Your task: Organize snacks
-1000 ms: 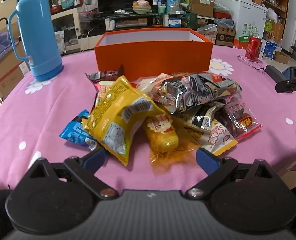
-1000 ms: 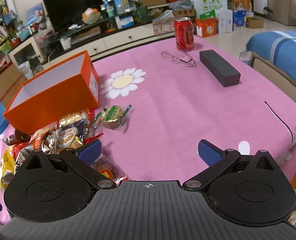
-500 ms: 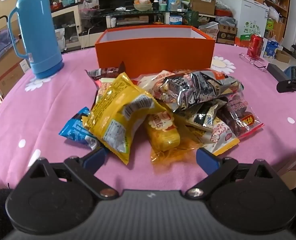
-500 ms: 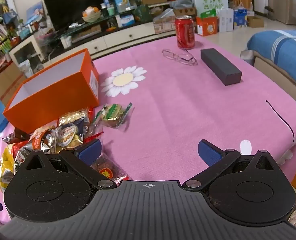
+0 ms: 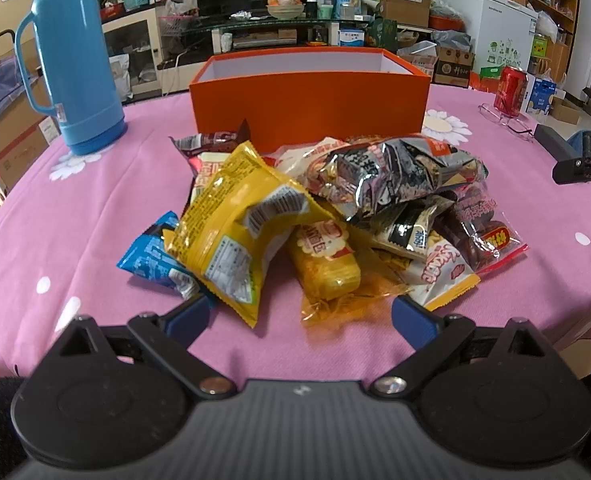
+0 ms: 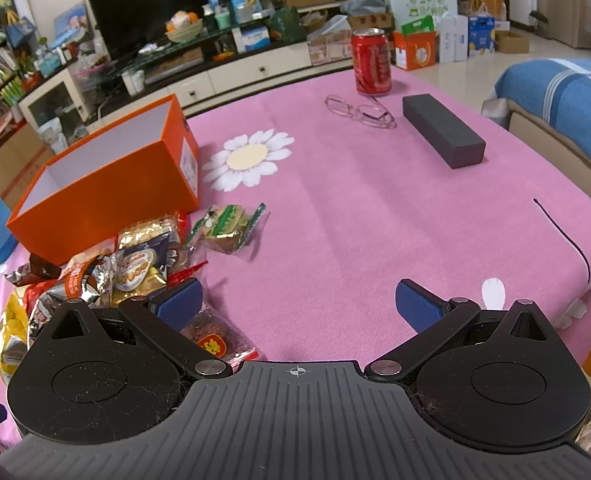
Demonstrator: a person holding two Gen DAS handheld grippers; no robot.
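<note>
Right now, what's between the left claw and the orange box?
The snack pile, yellow bag nearest the left claw, reaching back to the orange box. Left wrist view.

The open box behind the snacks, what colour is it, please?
Orange box, white inside; left wrist view.

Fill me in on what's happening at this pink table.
A person is sorting snacks with a hand-held tool in each hand. The left tool is open and faces the heap of snack packets, right by the yellow bag. The right tool is open too, over bare pink tablecloth beside the heap. Neither holds anything. What shows of the inside of the orange box behind the heap is bare. One green packet lies apart.
</note>
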